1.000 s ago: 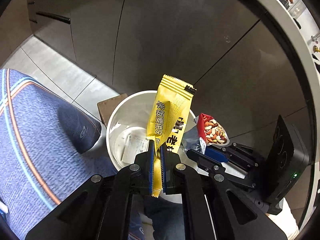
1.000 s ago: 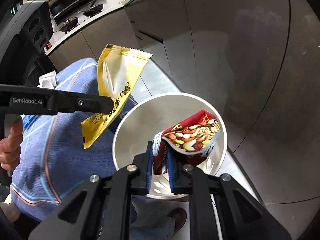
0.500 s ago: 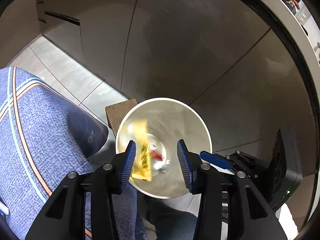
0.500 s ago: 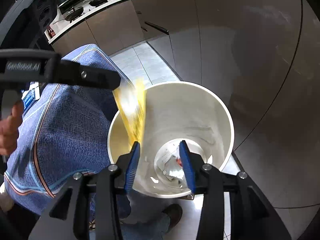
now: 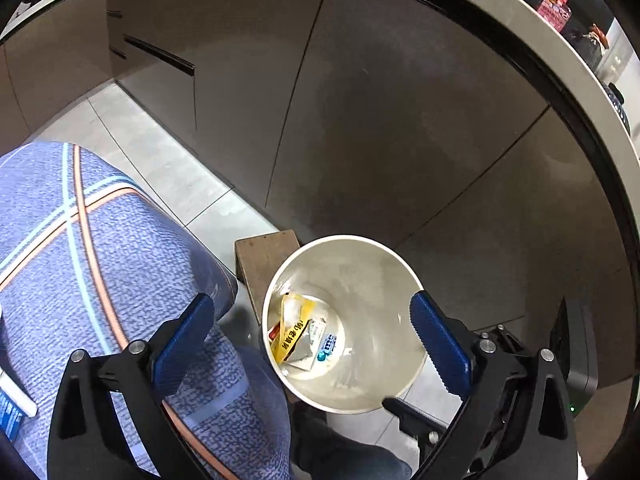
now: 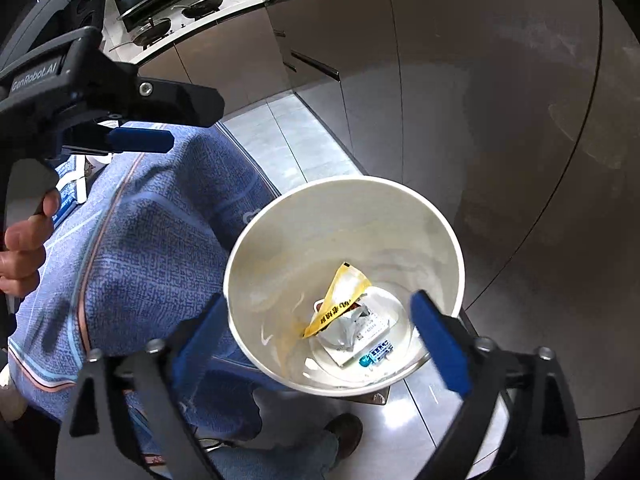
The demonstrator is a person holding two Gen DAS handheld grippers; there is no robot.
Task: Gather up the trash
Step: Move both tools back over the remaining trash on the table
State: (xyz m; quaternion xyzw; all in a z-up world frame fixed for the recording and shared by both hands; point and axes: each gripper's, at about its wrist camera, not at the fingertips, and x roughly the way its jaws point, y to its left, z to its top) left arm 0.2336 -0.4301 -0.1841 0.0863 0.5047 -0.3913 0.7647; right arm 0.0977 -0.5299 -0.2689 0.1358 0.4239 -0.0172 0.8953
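A white round trash bin [image 5: 380, 248] stands on the floor below both grippers; it also shows in the right wrist view [image 6: 400, 188]. At its bottom lie a yellow snack wrapper [image 5: 290, 334] [image 6: 340, 300], a silver-white packet [image 6: 352, 332] and a small blue-labelled piece [image 6: 378, 352]. My left gripper [image 5: 312, 344] is wide open and empty above the bin. My right gripper [image 6: 320, 344] is wide open and empty above the bin too. The left gripper's body [image 6: 100, 92] shows at the upper left of the right wrist view.
Brown cabinet fronts [image 5: 360, 120] rise behind the bin. A brown cardboard piece [image 5: 260, 264] leans beside the bin on the grey tiled floor [image 5: 152, 152]. The person's blue patterned shirt [image 5: 80, 260] fills the left. A shoe [image 6: 344, 432] stands near the bin.
Both grippers opened. The yellow wrapper dropped from the left gripper and the red nut packet from the right; both fell into the bin. The grippers opened wider and rose slightly.
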